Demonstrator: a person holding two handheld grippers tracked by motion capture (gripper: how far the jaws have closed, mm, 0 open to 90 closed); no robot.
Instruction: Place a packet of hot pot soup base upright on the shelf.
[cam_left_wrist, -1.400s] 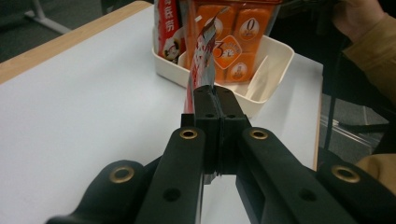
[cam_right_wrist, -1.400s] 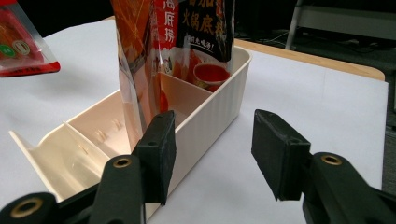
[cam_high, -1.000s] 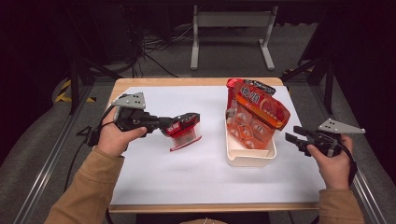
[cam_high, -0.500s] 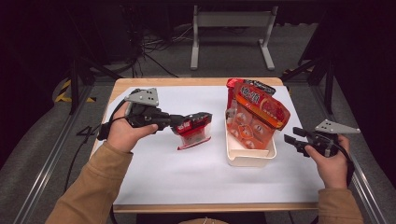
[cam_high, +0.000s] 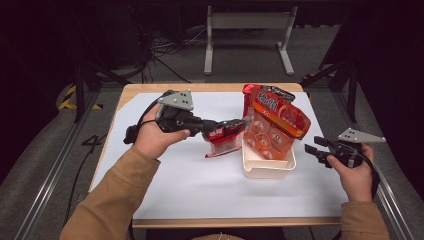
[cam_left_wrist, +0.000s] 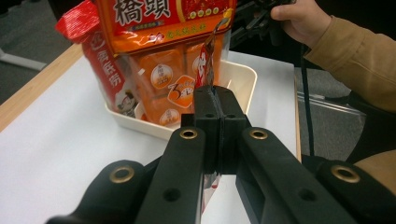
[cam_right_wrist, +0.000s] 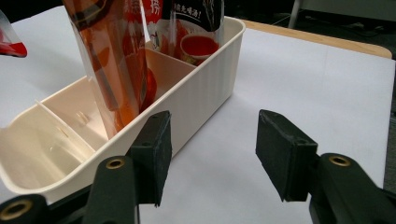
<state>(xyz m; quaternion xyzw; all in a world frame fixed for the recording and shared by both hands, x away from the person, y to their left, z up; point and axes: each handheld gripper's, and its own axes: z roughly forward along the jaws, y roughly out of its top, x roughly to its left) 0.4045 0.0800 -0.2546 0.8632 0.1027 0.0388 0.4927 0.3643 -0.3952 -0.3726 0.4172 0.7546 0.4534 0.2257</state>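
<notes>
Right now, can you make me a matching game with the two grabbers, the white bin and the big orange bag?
1. left gripper
2. right gripper
3. white bin
4. big orange bag

a. stands up in the bin
b. open, nothing between its jaws
c. sits on the white table cover
d. shut on a small red packet

Pairs: 1-d, 2-b, 3-c, 4-a

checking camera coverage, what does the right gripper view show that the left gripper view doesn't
Right gripper view alone: the right gripper with open jaws and nothing between them, and the divider inside the bin. Left gripper view alone: the left gripper shut on a small red packet, and the other hand. Both: the cream bin with its snack bags on the white table.
</notes>
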